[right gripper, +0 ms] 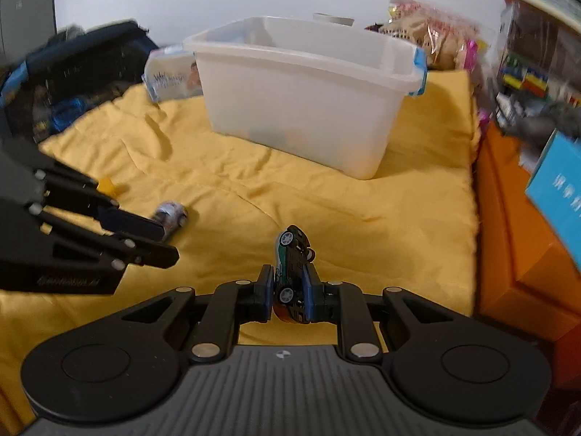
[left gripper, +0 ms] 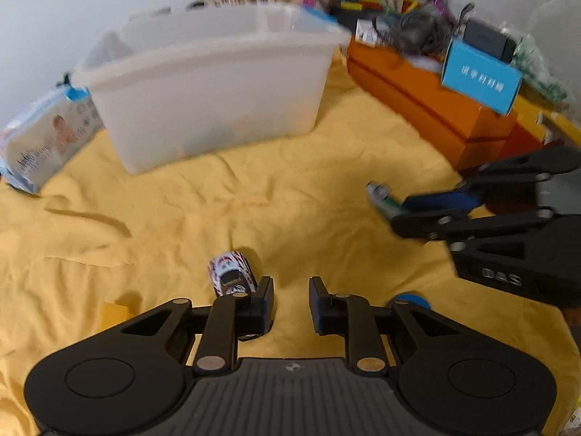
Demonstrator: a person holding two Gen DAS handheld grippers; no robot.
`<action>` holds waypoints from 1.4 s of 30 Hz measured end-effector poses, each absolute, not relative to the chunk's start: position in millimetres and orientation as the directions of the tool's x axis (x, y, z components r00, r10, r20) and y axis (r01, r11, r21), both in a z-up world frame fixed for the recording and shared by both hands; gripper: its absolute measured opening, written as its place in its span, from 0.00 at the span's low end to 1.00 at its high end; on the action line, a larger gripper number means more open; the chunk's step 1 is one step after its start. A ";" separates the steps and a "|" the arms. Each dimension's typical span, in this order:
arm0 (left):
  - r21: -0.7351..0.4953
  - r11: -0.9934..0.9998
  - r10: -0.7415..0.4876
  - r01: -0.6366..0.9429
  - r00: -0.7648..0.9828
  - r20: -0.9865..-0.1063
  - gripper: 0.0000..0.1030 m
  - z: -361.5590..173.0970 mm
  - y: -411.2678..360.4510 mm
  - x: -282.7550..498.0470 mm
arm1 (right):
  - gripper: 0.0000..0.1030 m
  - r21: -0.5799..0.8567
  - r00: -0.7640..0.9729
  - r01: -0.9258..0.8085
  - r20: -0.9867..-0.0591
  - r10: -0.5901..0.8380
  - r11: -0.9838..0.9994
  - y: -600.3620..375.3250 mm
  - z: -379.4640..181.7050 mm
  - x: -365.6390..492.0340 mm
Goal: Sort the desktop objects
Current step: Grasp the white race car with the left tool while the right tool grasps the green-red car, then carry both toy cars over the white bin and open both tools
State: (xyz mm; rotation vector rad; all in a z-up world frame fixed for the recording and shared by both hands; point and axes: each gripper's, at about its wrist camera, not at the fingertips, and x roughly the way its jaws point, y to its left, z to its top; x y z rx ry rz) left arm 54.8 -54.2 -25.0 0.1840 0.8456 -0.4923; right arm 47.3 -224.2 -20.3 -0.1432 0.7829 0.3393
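yellow cloth (left gripper: pixel 326 189) | on it: plastic bin (left gripper: pixel 218 83), white toy car (left gripper: pixel 232 276), perhaps wipes pack (left gripper: pixel 43 141)

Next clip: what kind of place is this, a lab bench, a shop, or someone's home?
Most likely a home, perhaps a child's room or a cluttered desk. A wrinkled yellow cloth covers the surface, toy cars lie on it by a clear plastic bin, and a pack of baby wipes and bagged snacks sit behind.
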 end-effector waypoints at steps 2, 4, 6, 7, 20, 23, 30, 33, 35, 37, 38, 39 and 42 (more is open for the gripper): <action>-0.011 0.896 -0.309 0.444 0.604 -0.734 0.27 -16.1 -43.9 49.8 | 0.18 0.124 0.623 -0.346 -0.711 0.326 0.930 -229.1 -22.3 55.0; 0.025 0.917 -0.250 0.398 0.623 -0.742 0.29 -15.6 -39.3 57.0 | 0.18 0.250 0.578 -0.335 -0.707 0.408 0.908 -231.1 -27.3 65.1; 0.055 0.926 -0.197 0.374 0.602 -0.774 0.29 -21.9 -39.1 69.7 | 0.18 0.338 0.542 -0.325 -0.699 0.467 0.883 -229.5 -33.8 73.7; 0.050 0.928 -0.189 0.368 0.584 -0.790 0.30 -25.1 -39.3 74.6 | 0.18 0.363 0.527 -0.316 -0.701 0.480 0.877 -228.4 -37.0 77.5; -0.014 0.934 -0.230 0.356 0.572 -0.787 0.44 -20.6 -37.6 68.5 | 0.41 0.128 0.614 -0.298 -0.733 0.293 0.946 -234.3 -28.0 74.2; -0.029 0.937 -0.238 0.349 0.574 -0.783 0.45 -20.9 -39.3 70.5 | 0.43 0.087 0.614 -0.333 -0.736 0.286 0.939 -222.5 -28.9 74.9; -0.031 0.933 -0.228 0.359 0.520 -0.823 0.47 -46.1 -49.4 79.7 | 0.49 -0.057 0.602 -0.350 -0.779 0.178 0.935 -195.2 -50.4 73.5; -0.028 0.926 -0.236 0.377 0.518 -0.822 0.44 -50.9 -49.8 77.5 | 0.48 -0.059 0.604 -0.356 -0.776 0.182 0.932 -196.8 -53.7 70.3; -0.023 0.919 -0.245 0.393 0.525 -0.815 0.33 -48.9 -48.8 77.6 | 0.32 -0.048 0.595 -0.366 -0.780 0.194 0.929 -196.6 -52.1 71.0; -0.029 0.912 -0.258 0.408 0.518 -0.816 0.32 -46.9 -48.4 78.7 | 0.32 -0.055 0.586 -0.380 -0.787 0.194 0.923 -193.6 -49.4 72.0; -0.038 0.910 -0.267 0.413 0.514 -0.815 0.32 -44.7 -47.4 79.4 | 0.32 -0.060 0.585 -0.386 -0.787 0.194 0.920 -191.6 -47.4 71.6; -0.044 0.910 -0.275 0.413 0.519 -0.810 0.32 -40.8 -45.8 79.2 | 0.32 -0.056 0.585 -0.391 -0.786 0.202 0.919 -191.4 -43.8 71.4; -0.047 0.906 -0.296 0.421 0.551 -0.780 0.32 -18.9 -41.4 82.9 | 0.32 -0.057 0.610 -0.395 -0.763 0.215 0.917 -191.8 -24.4 73.4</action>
